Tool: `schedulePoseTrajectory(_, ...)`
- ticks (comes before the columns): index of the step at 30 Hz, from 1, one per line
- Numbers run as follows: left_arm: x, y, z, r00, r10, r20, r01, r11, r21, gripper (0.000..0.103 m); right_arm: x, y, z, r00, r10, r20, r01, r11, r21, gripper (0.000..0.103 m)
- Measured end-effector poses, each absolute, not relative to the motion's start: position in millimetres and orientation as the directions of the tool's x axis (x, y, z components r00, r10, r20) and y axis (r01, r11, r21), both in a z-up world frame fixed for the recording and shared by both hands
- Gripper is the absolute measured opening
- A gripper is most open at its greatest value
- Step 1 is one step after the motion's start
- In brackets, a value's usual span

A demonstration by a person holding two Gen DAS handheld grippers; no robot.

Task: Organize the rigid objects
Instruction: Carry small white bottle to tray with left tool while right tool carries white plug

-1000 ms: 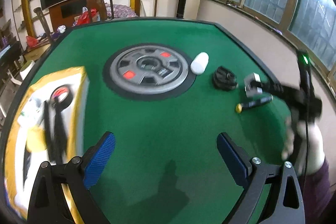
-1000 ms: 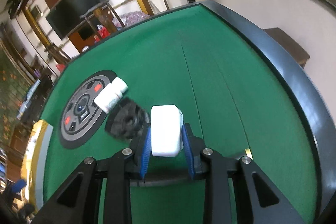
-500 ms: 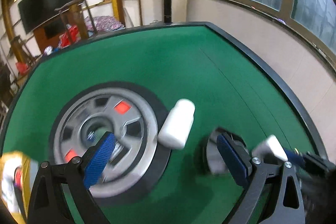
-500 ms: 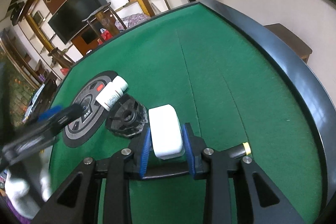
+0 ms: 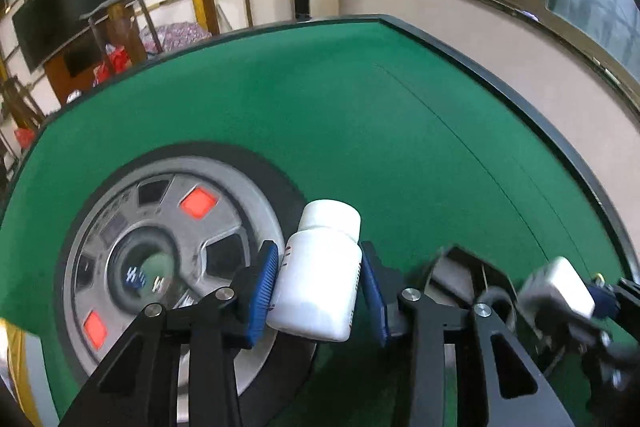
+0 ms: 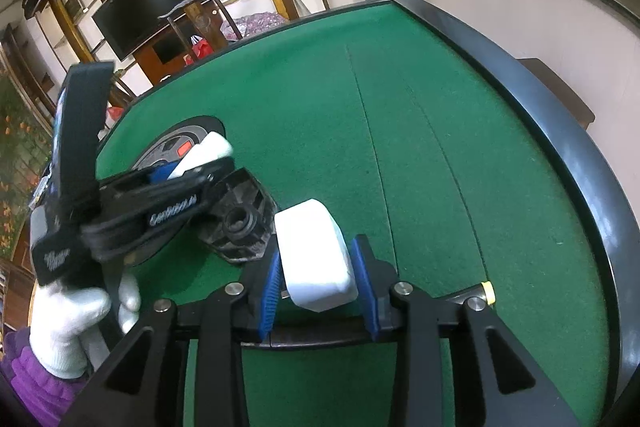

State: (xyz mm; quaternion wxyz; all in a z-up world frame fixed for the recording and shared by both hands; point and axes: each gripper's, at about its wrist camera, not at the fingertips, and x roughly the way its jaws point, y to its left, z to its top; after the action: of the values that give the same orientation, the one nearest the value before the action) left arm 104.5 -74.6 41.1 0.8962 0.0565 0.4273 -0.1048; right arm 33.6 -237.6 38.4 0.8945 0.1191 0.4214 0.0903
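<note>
Since one second ago your left gripper (image 5: 318,297) has travelled from the near edge of the green felt table (image 5: 360,131) to the white plastic pill bottle (image 5: 320,279), and its blue pads now bracket the bottle body, touching or nearly so; treat as clamped, though lift is not confirmed. Bottle lies at the right rim of the grey round centre console (image 5: 160,259) set in the table, long axis running forward along the fingers, cap away from you.

Your right gripper (image 6: 316,285) holds the white rectangular plastic block (image 6: 314,255) squeezed between its pads, low over the felt toward the right edge. Black ribbed plastic knob (image 6: 240,223) sits just left of the block, between the two grippers; a black pen with a yellow end (image 6: 478,291) lies under the right fingers.

Judgement: the bottle's axis matches the left fingers, so a straight pull-back should keep it seated. Watch the knob, close beside both tools.
</note>
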Motion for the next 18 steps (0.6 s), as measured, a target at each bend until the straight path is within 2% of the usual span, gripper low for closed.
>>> schedulePoseTrajectory(5,71,-46,60,0.615,-0.185,-0.766,0.194,0.978,-0.080,0.039,33,-242,37,0.625,0.277,-0.730,-0.053,0.948,0.314,0.033)
schedulePoseTrajectory(10,34,-27,86,0.641,-0.255,-0.724,0.219,0.965,-0.146,0.039,33,-243,36,0.634,0.271,-0.724,-0.060,0.951,0.303,0.034)
schedulePoseTrajectory(18,-11,-10,121,0.689,-0.294,-0.662,0.213,0.956,-0.202,0.038,34,-247,33,0.627,0.293,-0.722,-0.067,0.944,0.324,0.035)
